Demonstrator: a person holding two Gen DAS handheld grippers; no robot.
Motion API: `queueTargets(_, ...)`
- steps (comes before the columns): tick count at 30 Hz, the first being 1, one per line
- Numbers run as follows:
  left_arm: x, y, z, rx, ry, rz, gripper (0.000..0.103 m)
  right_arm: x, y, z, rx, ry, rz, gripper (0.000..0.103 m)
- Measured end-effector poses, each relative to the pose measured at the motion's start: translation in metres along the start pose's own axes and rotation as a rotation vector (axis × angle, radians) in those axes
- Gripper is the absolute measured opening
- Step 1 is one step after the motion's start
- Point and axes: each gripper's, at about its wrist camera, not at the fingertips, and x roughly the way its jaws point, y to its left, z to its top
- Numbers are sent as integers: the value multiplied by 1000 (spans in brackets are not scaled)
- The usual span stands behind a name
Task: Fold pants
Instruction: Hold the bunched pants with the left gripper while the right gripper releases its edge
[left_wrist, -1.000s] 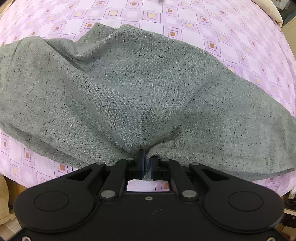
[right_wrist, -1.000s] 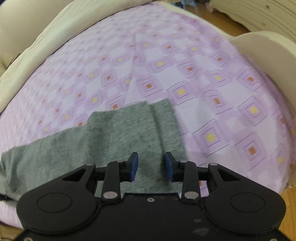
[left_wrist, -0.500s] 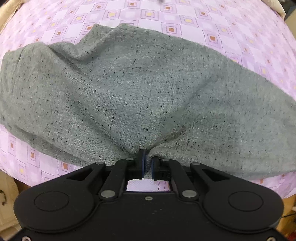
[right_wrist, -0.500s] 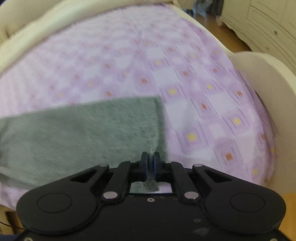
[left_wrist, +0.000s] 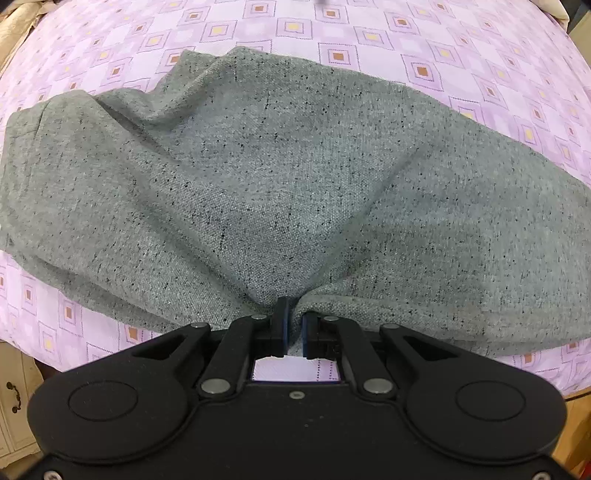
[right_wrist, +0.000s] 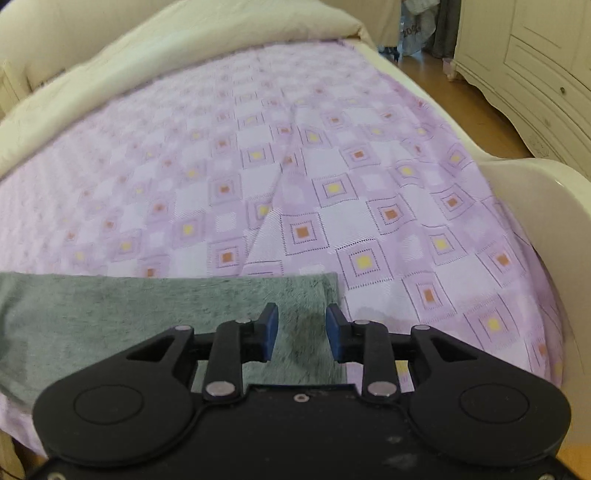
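1. Pants (left_wrist: 280, 177), grey and black-flecked, spread in loose folds across purple checked bedspread (left_wrist: 369, 33) in left wrist view; bunched toward near edge of bed.
2. Left gripper (left_wrist: 293, 325) clenched on a pinch of near pants edge, blue pads nearly touching, cloth rising in a ridge out of them.
3. Wooden drawer front (left_wrist: 11, 398) glimpsed at lower left, below bed edge.
4. In right wrist view, pants end (right_wrist: 166, 310) lying flat on bedspread (right_wrist: 332, 166), straight edge near bottom of frame.
5. Right gripper (right_wrist: 299, 328) released, blue pads well apart over pants, holding nothing; contact with cloth unclear.
6. Cream duvet (right_wrist: 166, 48) beyond bedspread; white footboard (right_wrist: 546, 221) at right; white cabinet (right_wrist: 535, 55) further right.
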Motion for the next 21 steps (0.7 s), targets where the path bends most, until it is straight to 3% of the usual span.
queueTargets(2,2,3,-1,-23,1,-10,8,12,0,3,1,34,9,28)
queueTargets(3,2,4,-4,-33,0,-14,8,14,2,4,-3,42,11,21)
queueTargets(4,2,4,-5,-41,-1,-16,8,13,5,6,-21,35,7,6)
queueTargets(10,8,-3,-14,-45,8,-17,8,10,-4,3,24,24,-75,3)
queueTargets(15,11,1,-13,-93,11,-3,12,13,2,10,-2,38,-73,4)
queueTargets(19,-4,10,-12,-53,-8,-5,19,-4,4,15,2,-2,-74,31)
queueTargets(21,-13,12,-14,-27,-18,-10,26,-13,8,16,-12,-34,-63,31)
